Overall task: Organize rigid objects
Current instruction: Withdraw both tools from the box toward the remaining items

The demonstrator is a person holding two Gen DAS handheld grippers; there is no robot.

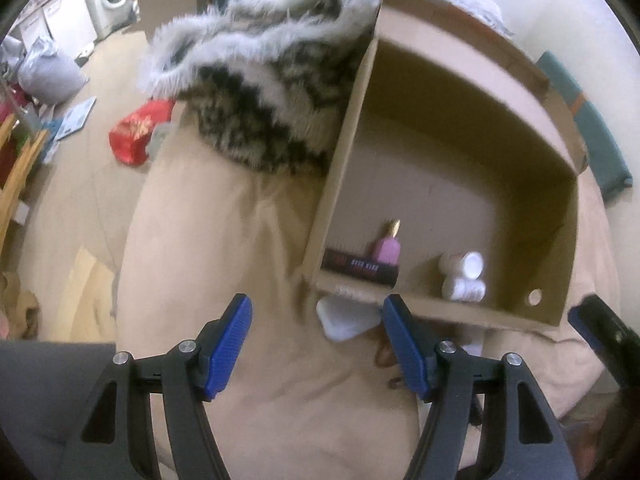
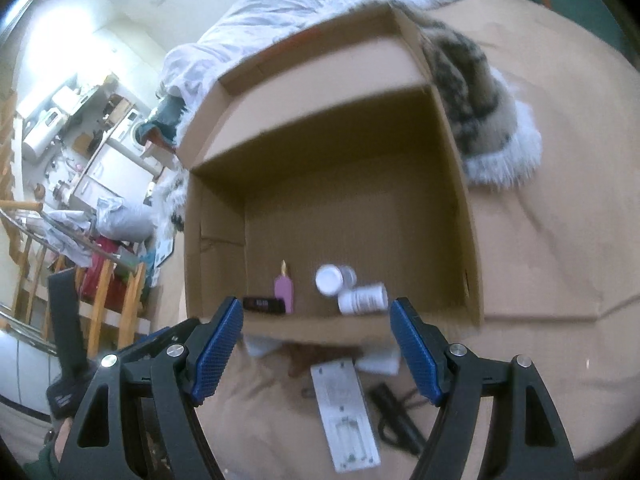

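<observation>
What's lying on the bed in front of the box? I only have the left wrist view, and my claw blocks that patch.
Observer: A flat silver plate lies just this side of the box, seen from the right wrist.
Operator: Anything beside it?
Observer: A black thing, perhaps a cord, lies to the right of the silver plate in that view; it is too blurred to name.
Operator: Is the right claw holding anything?
Observer: No. The right claw is open, with nothing between its pads.
</observation>
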